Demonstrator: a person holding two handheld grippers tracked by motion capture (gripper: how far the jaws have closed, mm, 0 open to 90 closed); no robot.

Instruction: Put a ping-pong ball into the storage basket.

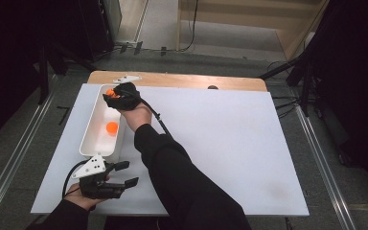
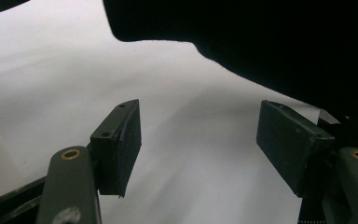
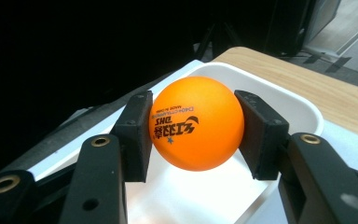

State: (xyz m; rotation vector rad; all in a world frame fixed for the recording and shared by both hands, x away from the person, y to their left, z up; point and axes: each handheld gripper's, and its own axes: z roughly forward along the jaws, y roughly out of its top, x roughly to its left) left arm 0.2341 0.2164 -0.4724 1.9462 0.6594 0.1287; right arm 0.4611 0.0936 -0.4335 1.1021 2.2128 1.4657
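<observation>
The ball (image 3: 196,123) sits clamped between the pads of my right tool (image 3: 193,135), held over the far end of the white tray (image 3: 303,109). A second orange ball (image 1: 112,127) already lies in the tray's middle. So I judge I am at the dropping step: the ball is above the tray and only needs release. The next move calls for easing the jaws apart, low enough that the light ball does not bounce out over the rim. My left tool (image 1: 124,173) rests on the table (image 1: 230,143) just beside the tray's near end, jaws wide apart and holding nothing.
</observation>
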